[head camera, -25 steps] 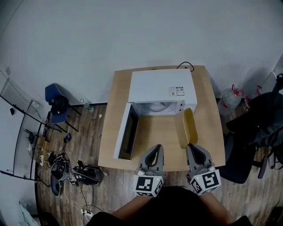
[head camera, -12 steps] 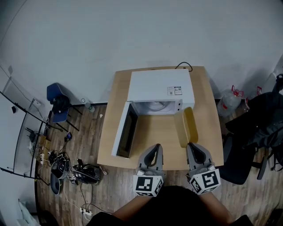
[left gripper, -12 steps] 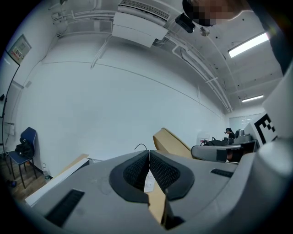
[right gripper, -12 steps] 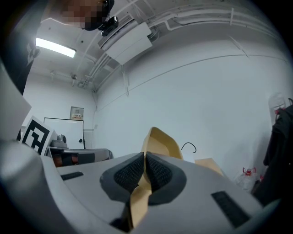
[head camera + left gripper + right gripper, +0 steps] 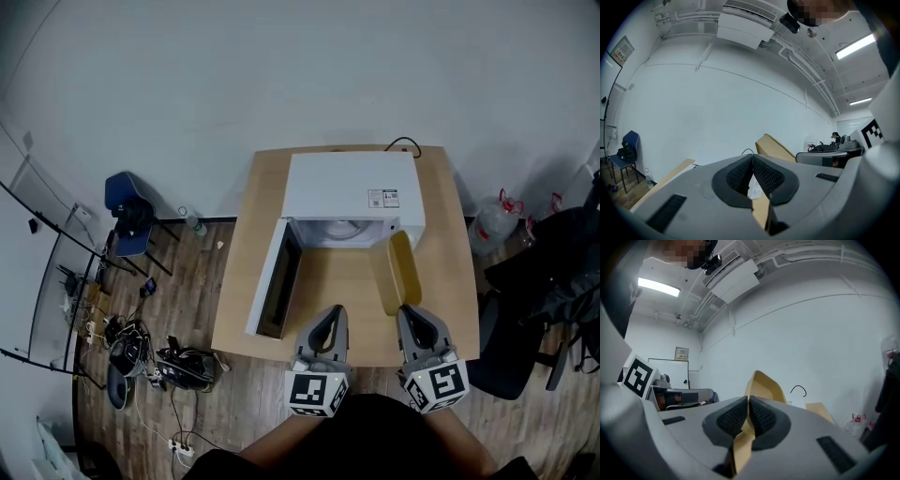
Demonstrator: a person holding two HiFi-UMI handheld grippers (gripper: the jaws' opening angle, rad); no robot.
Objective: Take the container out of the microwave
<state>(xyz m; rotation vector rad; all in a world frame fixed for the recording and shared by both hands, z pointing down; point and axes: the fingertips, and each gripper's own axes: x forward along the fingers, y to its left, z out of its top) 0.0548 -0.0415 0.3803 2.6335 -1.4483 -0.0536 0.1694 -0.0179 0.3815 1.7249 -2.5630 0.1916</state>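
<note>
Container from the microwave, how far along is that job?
Done: the door of the microwave stands open and the tan container is out, in front of the cavity. In hand: the right gripper is shut on its rim; the left gripper is shut, empty. Left: probably setting it down on the table.

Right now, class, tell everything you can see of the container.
The container is tan, thin-walled and oblong, like a shallow tray. It is outside the microwave, right of its open front, over the table. It is tilted on edge, and the right gripper pinches its near rim. Whether it touches the table cannot be told.
</note>
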